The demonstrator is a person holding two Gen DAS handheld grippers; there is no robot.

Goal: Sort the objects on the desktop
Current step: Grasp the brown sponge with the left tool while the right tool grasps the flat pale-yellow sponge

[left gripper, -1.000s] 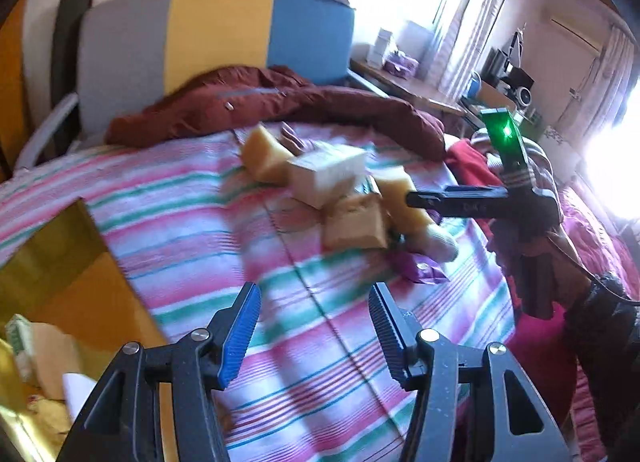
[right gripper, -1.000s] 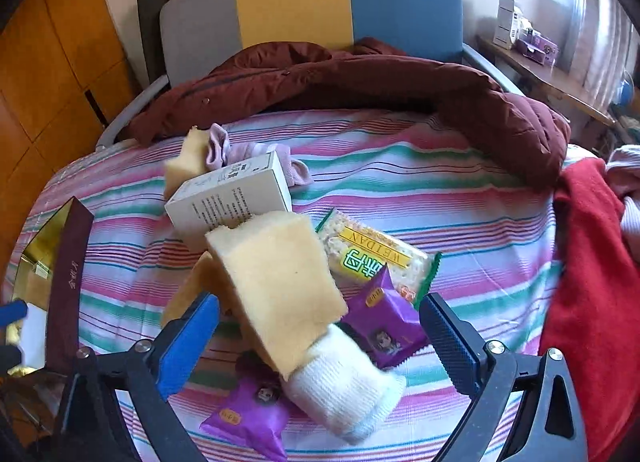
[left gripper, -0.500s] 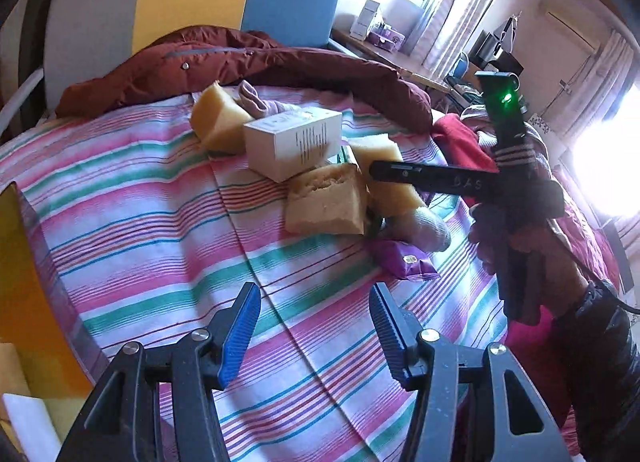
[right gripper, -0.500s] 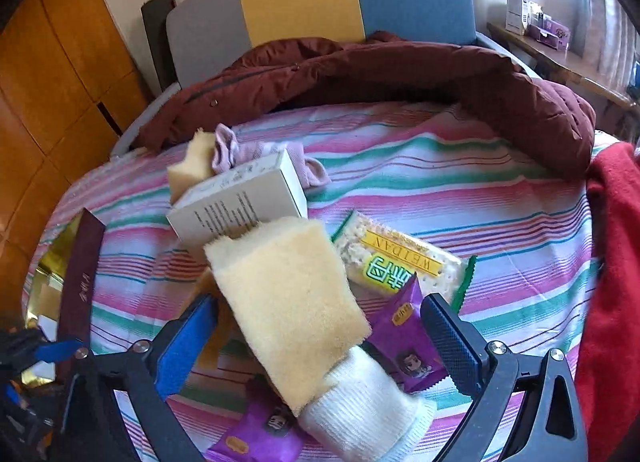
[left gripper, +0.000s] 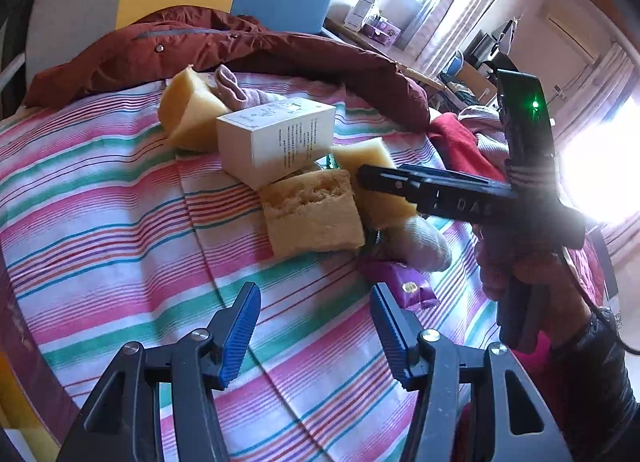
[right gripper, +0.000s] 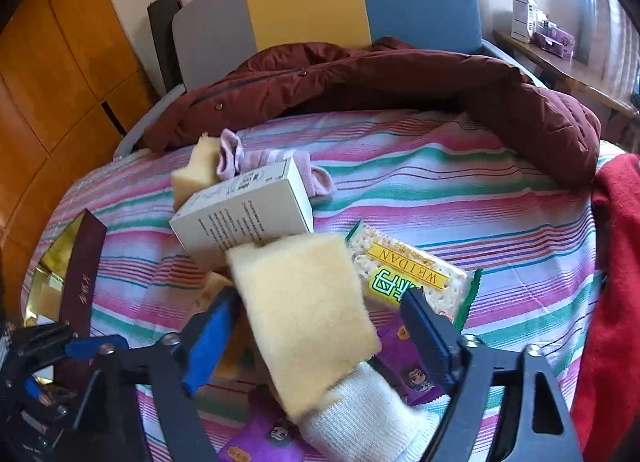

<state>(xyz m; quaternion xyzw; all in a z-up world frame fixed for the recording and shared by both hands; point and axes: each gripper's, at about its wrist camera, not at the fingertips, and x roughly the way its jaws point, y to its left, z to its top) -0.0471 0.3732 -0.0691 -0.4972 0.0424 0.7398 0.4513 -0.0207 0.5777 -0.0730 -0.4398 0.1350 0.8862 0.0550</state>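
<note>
Right tongs are closing around a yellow sponge atop the pile on the striped bed, pads not yet pressing; left tongs hover half-open, empty. Next, judging by this: finish the squeeze, then lift clear.

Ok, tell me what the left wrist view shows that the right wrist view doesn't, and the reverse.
Left wrist only: the person's hand holding the right gripper's handle, the bright window, and the left gripper, open and empty over the striped cloth.

Right wrist only: the cracker pack, the orange cabinet, and the right gripper, its jaws closing around the sponge.

Both: the white box, red jacket, and white sock.
</note>
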